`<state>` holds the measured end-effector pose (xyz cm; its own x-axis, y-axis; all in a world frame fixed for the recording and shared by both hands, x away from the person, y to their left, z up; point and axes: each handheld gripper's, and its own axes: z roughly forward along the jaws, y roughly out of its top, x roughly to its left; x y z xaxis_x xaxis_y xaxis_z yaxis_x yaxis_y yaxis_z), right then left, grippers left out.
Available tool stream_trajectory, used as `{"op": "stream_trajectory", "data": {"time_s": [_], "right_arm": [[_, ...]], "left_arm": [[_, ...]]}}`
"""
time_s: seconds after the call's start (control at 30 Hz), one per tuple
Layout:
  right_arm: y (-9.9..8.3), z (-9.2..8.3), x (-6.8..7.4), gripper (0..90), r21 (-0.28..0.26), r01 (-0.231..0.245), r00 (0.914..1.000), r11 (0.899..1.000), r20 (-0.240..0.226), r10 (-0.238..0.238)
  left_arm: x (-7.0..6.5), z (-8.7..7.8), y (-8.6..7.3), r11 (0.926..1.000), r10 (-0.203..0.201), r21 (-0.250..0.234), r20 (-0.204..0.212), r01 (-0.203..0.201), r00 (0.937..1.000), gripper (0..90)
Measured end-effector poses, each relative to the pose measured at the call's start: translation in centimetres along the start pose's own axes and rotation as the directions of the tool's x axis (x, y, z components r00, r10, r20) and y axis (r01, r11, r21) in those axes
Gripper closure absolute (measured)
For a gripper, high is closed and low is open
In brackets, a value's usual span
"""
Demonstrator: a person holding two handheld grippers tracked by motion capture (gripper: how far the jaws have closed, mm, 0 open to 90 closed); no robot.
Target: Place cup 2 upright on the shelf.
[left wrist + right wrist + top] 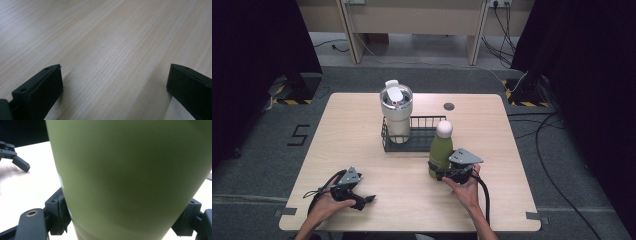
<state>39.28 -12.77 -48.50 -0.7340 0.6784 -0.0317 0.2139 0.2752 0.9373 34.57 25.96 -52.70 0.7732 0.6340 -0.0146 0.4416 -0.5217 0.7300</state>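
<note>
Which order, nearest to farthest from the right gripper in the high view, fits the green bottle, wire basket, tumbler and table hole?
1. green bottle, between the right gripper's jaws
2. wire basket, just behind
3. tumbler, basket's left end
4. table hole, far edge

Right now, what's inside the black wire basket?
A white tumbler with a lid stands in the left end of the basket. The green bottle, held by the right claw, stands in front of the basket and hides its right front corner.

even overhead light, dark curtains at both sides; soft shadows on the tabletop (pixel 362 145); the close green bottle (pixel 130 177) is blurred.
</note>
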Motion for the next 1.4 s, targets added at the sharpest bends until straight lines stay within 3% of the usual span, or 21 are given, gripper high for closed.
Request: {"op": "stream_trajectory", "data": {"time_s": [0.13,0.37,0.67,0.73,1.4], "right_arm": [[0.4,-0.2,0.4,20.7,0.017,0.024,0.9996,1.0,0.016,-0.025],[2.5,-0.8,0.5,20.8,-0.014,0.022,0.9996,1.0,0.02,-0.021],[4.5,-1.0,0.7,20.8,-0.021,0.031,0.9995,0.999,-0.001,-0.031],[5.1,-1.0,0.7,20.8,-0.027,0.012,0.9997,1.0,-0.019,-0.012],[10.1,-1.2,-0.9,20.8,-0.043,-0.001,0.9993,0.999,-0.037,-0.001]], "left_arm": [[0.0,0.0,0.0,1.0,0.0,0.0,0.0,0.0,1.0,0.0],[0.0,0.0,0.0,1.0,0.0,0.0,0.0,0.0,1.0,0.0],[0.0,0.0,0.0,1.0,0.0,0.0,0.0,0.0,1.0,0.0],[0.0,0.0,0.0,1.0,0.0,0.0,0.0,0.0,1.0,0.0],[0.0,0.0,0.0,1.0,0.0,0.0,0.0,0.0,1.0,0.0]]}}
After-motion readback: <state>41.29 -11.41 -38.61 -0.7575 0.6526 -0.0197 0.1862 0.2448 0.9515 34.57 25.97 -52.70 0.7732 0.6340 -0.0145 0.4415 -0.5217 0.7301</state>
